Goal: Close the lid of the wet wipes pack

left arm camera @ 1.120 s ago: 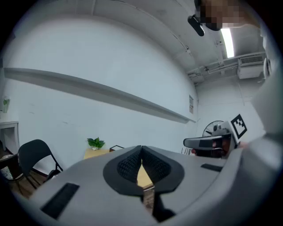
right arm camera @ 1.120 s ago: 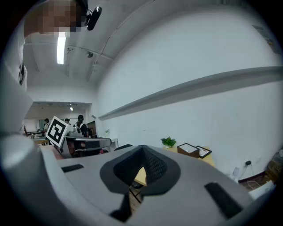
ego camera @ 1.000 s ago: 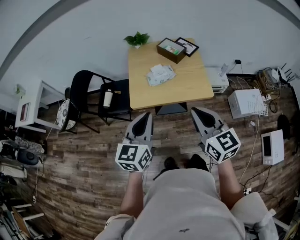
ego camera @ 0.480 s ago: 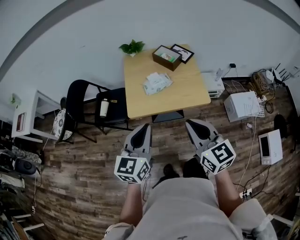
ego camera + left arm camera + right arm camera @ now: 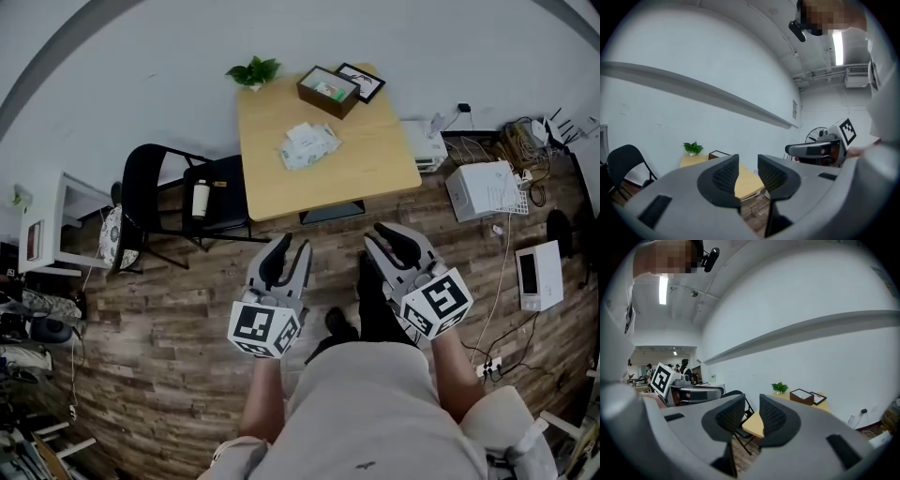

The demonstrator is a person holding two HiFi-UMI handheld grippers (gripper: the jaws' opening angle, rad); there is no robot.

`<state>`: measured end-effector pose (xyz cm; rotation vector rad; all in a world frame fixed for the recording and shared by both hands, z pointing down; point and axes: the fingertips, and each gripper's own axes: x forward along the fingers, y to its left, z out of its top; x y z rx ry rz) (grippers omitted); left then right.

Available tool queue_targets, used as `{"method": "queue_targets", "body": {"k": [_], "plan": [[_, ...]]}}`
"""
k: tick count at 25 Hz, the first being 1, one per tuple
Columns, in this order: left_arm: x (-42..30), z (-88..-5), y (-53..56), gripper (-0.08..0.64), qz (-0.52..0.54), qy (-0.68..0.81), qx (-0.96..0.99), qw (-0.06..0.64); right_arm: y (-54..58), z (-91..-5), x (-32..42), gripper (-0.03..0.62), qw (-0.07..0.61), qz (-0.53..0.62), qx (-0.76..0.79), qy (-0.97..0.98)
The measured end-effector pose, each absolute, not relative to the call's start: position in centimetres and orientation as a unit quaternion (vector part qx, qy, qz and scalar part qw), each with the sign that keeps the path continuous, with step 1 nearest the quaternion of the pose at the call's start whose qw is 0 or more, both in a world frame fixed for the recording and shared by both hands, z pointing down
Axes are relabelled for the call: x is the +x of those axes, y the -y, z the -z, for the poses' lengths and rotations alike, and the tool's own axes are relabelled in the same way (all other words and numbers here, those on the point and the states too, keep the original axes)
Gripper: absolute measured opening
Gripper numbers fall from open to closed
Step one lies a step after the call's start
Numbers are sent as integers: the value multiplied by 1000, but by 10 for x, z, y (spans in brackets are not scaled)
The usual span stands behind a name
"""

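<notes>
Head view is showing the wet wipes pack lying on the bench toward its far half, while the left gripper and right gripper are hovering over the floor well short of the bench's near edge, their jaws having just been opening and standing released, nothing between them.
</notes>
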<state>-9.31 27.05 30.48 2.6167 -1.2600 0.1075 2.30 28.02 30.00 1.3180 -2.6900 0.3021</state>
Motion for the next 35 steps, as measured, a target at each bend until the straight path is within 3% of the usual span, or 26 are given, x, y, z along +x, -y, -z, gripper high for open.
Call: {"method": "queue_targets", "body": {"k": [4, 35], "plan": [[-90, -307, -258, 119, -37, 441, 889, 115, -263, -303, 27, 156, 62, -97, 425, 898], [-22, -305, -65, 132, -43, 548, 826, 129, -34, -320, 94, 170, 72, -123, 307, 941]]}}
